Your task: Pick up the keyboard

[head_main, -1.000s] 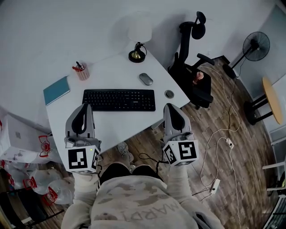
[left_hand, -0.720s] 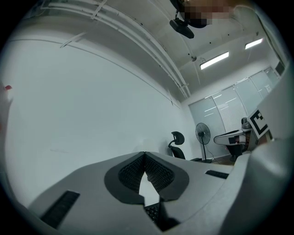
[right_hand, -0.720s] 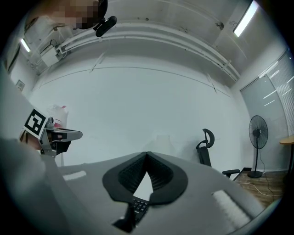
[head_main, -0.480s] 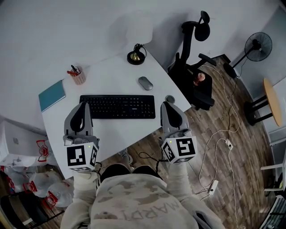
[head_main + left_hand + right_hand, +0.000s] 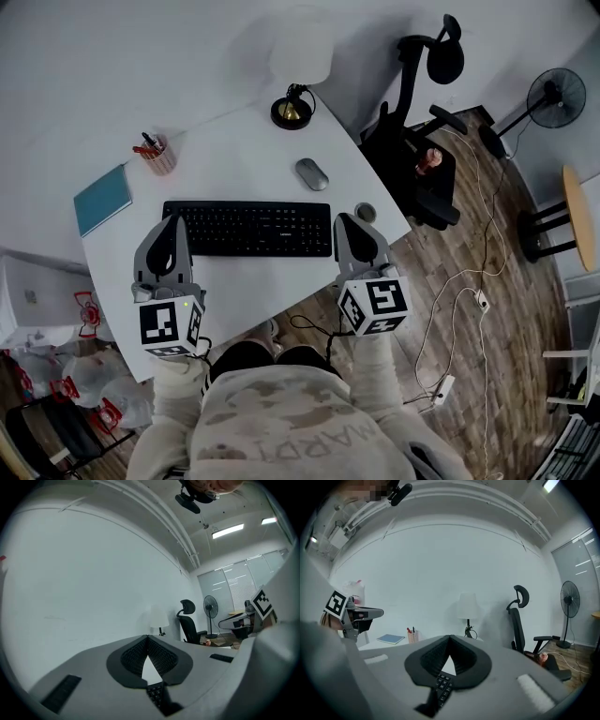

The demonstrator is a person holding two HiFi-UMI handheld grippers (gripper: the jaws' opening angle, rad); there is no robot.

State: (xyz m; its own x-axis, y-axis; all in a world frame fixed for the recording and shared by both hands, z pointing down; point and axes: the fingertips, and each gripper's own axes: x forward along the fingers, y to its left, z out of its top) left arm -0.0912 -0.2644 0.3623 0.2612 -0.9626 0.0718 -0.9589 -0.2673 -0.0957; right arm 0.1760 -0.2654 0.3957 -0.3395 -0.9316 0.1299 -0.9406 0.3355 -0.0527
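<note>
Now the black, flat, full-size keyboard lies untouched in the middle of the white desk, its long side running left to right in the head view. The two claws have closed in on it since a second ago. Then they hung back nearer the desk's front edge; now the left gripper has its tip over the keyboard's near left corner, and the right gripper has its tip just beside the right end. Both have also dropped lower, and each gripper view shows a strip of keys right under its nose. Each claw is fully closed, its ribbed pads meeting at the tip, with nothing held between them. That suggests the approach is almost done but no grasp has begun. As I judge it, the jaws would have to open before they could pinch the thin ends, or else the closed tips must slide under the edges. Further out, a grey oval mouse and a small round grey object sit near the right end. A teal notebook, a cup of pens and a white-shaded table lamp stand well behind.
</note>
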